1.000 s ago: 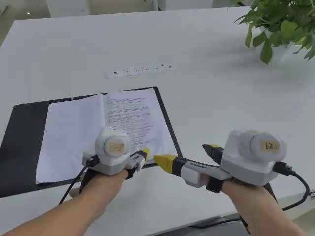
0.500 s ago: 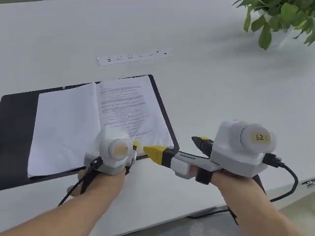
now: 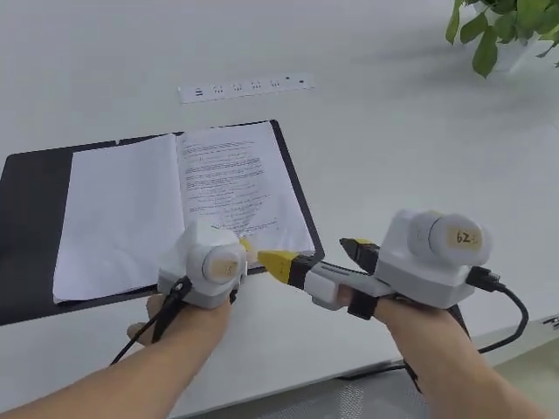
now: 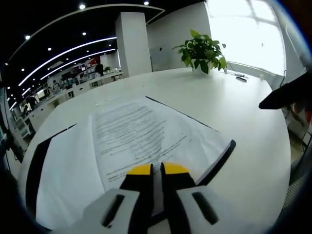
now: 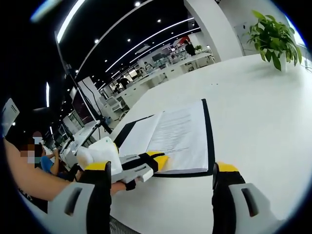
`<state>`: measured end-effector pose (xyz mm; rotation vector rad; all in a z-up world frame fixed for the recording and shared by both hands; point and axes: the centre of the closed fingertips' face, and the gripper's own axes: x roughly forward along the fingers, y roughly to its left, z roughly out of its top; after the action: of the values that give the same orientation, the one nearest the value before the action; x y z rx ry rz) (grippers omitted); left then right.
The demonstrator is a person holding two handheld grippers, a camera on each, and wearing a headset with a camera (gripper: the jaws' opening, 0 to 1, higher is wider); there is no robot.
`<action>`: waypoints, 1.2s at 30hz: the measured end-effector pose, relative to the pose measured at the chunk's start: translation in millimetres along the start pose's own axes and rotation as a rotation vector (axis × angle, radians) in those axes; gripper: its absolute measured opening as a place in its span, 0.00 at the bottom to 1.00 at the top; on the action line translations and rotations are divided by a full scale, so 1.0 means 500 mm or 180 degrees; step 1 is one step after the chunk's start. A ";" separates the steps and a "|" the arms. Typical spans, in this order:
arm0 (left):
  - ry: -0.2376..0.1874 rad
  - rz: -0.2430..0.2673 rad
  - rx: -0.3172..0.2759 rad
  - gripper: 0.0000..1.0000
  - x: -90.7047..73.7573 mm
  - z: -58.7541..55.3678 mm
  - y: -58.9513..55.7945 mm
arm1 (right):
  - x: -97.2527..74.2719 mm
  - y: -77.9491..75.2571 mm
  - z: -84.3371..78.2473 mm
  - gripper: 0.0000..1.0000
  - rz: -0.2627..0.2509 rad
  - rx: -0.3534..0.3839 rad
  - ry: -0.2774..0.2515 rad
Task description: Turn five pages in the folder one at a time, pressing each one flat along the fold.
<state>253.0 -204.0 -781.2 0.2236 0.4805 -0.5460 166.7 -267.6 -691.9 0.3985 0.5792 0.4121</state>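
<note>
Black folder (image 3: 26, 227) lies open on the white table (image 3: 393, 157), close to your edge of it. A blank white sheet (image 3: 122, 209) covers its left half and a printed page (image 3: 231, 179) its right.

Your left gripper (image 4: 157, 170) has its yellow-tipped jaws pressed together at the near edge of that printed page. I cannot tell whether paper sits between them. Your right gripper (image 3: 314, 256) hovers just beside it over bare table, jaws spread wide and holding nothing.

To turn this page well, check that you have caught one sheet alone. Then lift its edge low and carry it in an arc across to the left. If the pages beneath start to rise, steady them with the right gripper. Once the sheet lies down, run closed jaw tips lightly along the fold (image 3: 181, 201) from one end to the other, so the paper flattens without creasing or tearing.
</note>
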 end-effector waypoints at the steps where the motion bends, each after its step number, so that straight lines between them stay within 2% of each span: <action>1: -0.0004 -0.0007 -0.0012 0.02 0.000 0.000 -0.001 | 0.001 -0.001 0.000 0.85 -0.0003 -0.0002 0.0004; 3: -0.0002 -0.0016 -0.0221 0.00 0.001 0.000 -0.002 | 0.007 -0.003 -0.001 0.85 -0.0003 0.0003 0.0017; 4: 0.0001 -0.0010 -0.0237 0.00 0.001 0.000 0.000 | 0.008 -0.004 -0.001 0.85 0.0000 0.0007 0.0020; 5: -0.0016 -0.0024 -0.0377 0.00 -0.001 -0.001 -0.001 | 0.013 -0.005 0.000 0.84 0.0006 0.0029 0.0013; 7: -0.0029 -0.0045 -0.0514 0.00 0.000 -0.001 0.002 | 0.019 -0.008 -0.001 0.84 0.0008 0.0036 0.0026; 14: -0.0041 -0.0073 -0.0752 0.00 0.002 -0.002 0.004 | 0.048 -0.032 -0.013 0.77 -0.0010 0.0101 0.0092; 19: 0.0007 -0.0128 -0.1196 0.00 0.004 -0.003 0.009 | 0.061 -0.047 -0.017 0.75 -0.0024 0.0204 0.0091; 27: -0.0036 -0.0133 -0.1636 0.00 0.003 -0.003 0.014 | 0.067 -0.049 -0.013 0.73 0.0003 0.0150 0.0058; 28: -0.0055 -0.0146 -0.1759 0.00 0.002 -0.002 0.014 | 0.067 -0.049 -0.011 0.73 0.0006 0.0148 0.0047; 31: -0.0053 -0.0151 -0.1732 0.00 0.001 -0.001 0.014 | 0.066 -0.049 -0.006 0.73 0.0013 0.0152 0.0008; 36: -0.0068 -0.0156 -0.1879 0.00 0.001 -0.002 0.016 | 0.070 -0.048 -0.002 0.71 0.0043 0.0142 -0.0007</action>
<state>257.3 -197.3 -781.5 -0.3583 0.6063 -0.4327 199.2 -270.8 -719.3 0.4457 0.5846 0.4122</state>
